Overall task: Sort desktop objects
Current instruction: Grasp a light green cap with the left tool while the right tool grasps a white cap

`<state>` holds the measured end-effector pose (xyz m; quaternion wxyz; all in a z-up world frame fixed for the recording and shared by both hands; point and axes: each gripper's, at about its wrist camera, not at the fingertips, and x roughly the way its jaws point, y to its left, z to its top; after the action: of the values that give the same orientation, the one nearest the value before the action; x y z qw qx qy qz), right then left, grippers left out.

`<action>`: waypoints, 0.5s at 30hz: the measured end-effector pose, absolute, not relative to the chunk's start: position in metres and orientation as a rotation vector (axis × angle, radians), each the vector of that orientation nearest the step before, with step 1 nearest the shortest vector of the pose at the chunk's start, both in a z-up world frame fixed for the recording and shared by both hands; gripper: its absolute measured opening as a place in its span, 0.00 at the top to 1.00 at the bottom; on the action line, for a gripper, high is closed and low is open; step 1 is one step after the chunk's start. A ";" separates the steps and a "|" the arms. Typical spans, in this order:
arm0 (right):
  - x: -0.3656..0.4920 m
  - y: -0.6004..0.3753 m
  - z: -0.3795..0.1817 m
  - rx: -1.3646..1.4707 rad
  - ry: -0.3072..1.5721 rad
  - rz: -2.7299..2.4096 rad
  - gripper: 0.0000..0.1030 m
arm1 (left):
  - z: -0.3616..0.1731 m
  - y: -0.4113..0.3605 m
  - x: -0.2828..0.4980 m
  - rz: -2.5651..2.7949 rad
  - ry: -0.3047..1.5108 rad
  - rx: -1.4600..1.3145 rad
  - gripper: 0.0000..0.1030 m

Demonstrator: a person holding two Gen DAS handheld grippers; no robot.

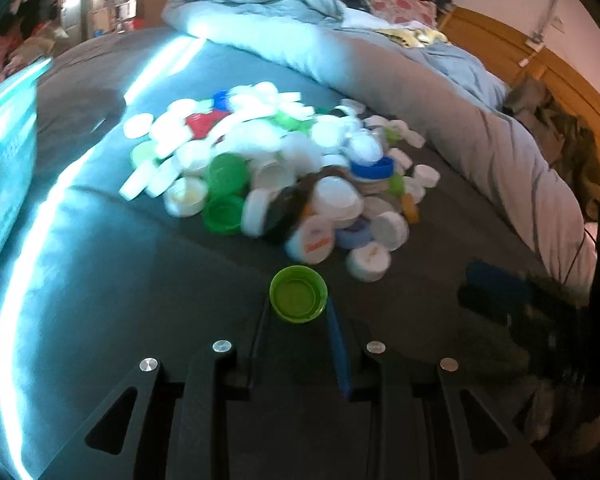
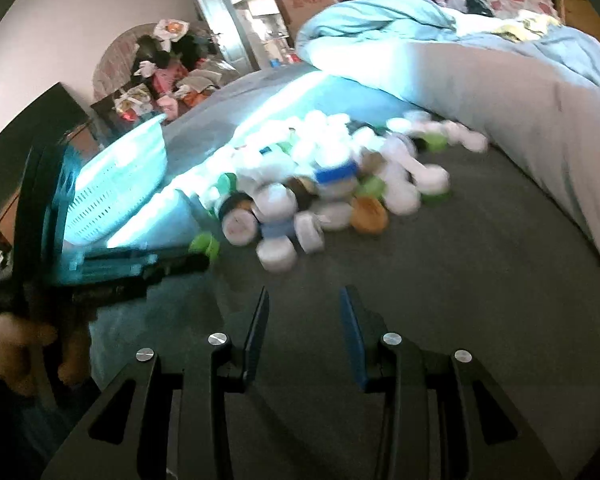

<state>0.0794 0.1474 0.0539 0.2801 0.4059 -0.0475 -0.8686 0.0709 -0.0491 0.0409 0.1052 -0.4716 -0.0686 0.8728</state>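
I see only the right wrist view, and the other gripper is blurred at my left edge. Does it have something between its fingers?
Observer: Yes. In the left wrist view the left gripper has a green cap between its fingertips, and both pads appear to touch it.
Operator: Which way does that cap face?
Observer: Its hollow side faces the camera, so you can look inside it.
Operator: Is there any red cap in the pile?
Observer: Yes, one red cap lies toward the far left of the pile, among white ones.
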 end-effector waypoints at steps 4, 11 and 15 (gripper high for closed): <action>0.054 0.126 0.051 1.082 -0.093 -2.332 0.73 | 0.039 -0.053 0.074 2.568 -0.217 -1.395 0.71; 0.029 0.109 0.030 1.159 0.011 -2.325 0.84 | 0.039 -0.045 0.069 2.554 -0.202 -1.388 0.71; 0.035 0.115 0.037 1.161 0.027 -2.334 0.90 | 0.039 -0.045 0.068 2.566 -0.202 -1.403 0.71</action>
<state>0.0346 0.1146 0.0372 0.2639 0.4296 0.0101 -0.8635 0.0677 -0.0454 0.0392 0.1050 -0.4760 -0.0687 0.8704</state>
